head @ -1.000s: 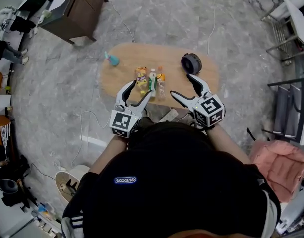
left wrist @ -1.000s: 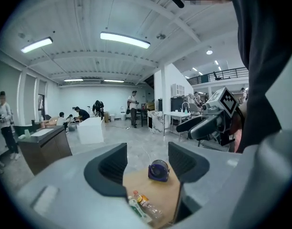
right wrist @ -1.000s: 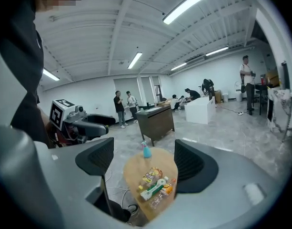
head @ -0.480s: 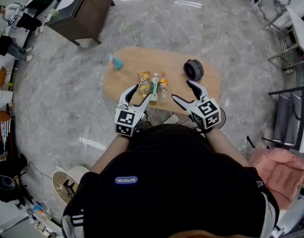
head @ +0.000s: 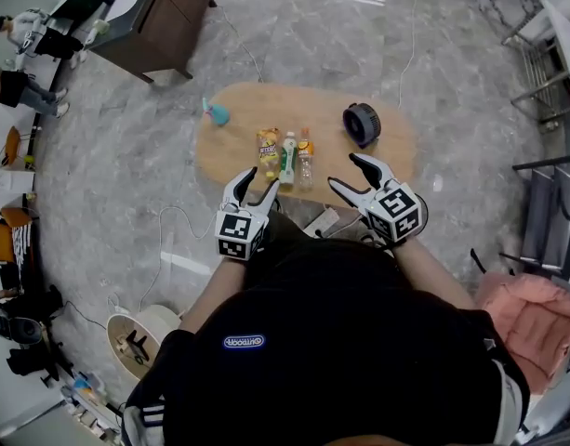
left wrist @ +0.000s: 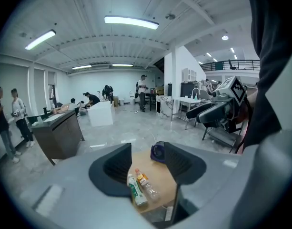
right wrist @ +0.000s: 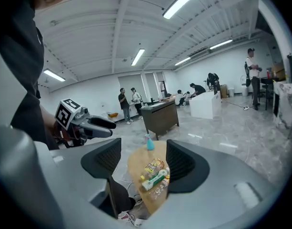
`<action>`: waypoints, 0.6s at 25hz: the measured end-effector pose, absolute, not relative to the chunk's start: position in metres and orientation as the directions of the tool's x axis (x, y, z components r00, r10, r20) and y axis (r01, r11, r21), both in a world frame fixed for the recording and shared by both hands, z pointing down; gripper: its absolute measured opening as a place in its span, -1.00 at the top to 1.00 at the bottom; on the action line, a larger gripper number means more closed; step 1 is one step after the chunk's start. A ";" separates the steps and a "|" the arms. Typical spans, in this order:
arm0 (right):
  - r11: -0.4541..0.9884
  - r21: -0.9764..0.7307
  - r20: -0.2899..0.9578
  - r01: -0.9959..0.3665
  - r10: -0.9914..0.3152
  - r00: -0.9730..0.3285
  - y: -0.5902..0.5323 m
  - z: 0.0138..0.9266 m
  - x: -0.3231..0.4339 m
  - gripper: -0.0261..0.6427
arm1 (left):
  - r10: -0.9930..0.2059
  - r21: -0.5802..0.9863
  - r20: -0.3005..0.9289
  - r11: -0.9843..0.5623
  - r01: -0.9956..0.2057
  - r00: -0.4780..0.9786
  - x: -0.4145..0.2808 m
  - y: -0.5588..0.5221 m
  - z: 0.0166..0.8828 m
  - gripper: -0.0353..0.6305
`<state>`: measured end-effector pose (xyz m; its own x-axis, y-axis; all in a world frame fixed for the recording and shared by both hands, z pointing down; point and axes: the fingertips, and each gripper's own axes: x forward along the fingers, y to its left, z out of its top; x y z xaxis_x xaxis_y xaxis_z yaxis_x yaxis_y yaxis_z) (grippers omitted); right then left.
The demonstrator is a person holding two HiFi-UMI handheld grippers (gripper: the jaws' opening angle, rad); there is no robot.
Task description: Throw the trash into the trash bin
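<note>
descent now: left tongs (head: 257, 180) and right tongs (head: 345, 170) have sunk toward the surface (head: 396, 151), both empty, left agape, right just narrowing on nothing. snack bag (head: 267, 143) and bottles (head: 288, 156) lie untouched left of the trash bin (head: 362, 124); pickup looks next.

This is a big open work hall, more lab or workshop than home. A polished grey marbled floor (head: 312, 45) runs wide and bare under a white ribbed ceiling (left wrist: 88, 4) hung with long fluorescent tube lights (left wrist: 131, 22). A white square pillar (left wrist: 176, 80) rises beside a railed upper gallery (left wrist: 231, 65). Furniture stands scattered: a dark brown wooden counter (head: 154, 26), a white block-shaped counter (left wrist: 100, 113), and a low oval light-wood table (head: 396, 147). A thin white cable (head: 160, 240) trails loose over the floor. Several people (left wrist: 142, 92) stand or bend at work stations far down the hall.
</note>
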<state>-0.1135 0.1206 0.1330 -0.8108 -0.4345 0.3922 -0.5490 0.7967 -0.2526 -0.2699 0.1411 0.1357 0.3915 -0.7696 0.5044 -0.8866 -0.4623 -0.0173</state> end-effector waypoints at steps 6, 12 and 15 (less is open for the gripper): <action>0.754 -0.276 0.445 -0.595 -0.449 -0.775 0.108 0.177 -0.139 -0.02 | -0.696 0.030 0.496 -0.583 -0.812 0.519 -0.278 0.121 0.178 0.26; 0.763 -0.294 0.485 -0.575 -0.399 -0.778 0.096 0.211 -0.179 0.03 | -0.618 0.102 0.516 -0.643 -0.759 0.593 -0.294 0.108 0.210 0.29; 0.752 -0.331 0.505 -0.570 -0.369 -0.780 0.099 0.231 -0.198 0.03 | -0.585 0.140 0.550 -0.638 -0.757 0.595 -0.303 0.110 0.234 0.29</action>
<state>-0.1978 0.0993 0.2311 -0.7801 -0.3692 0.5050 -0.5701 0.7520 -0.3308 -0.3029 0.1103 0.2344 0.5955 -0.5854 0.5502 -0.7569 -0.6384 0.1400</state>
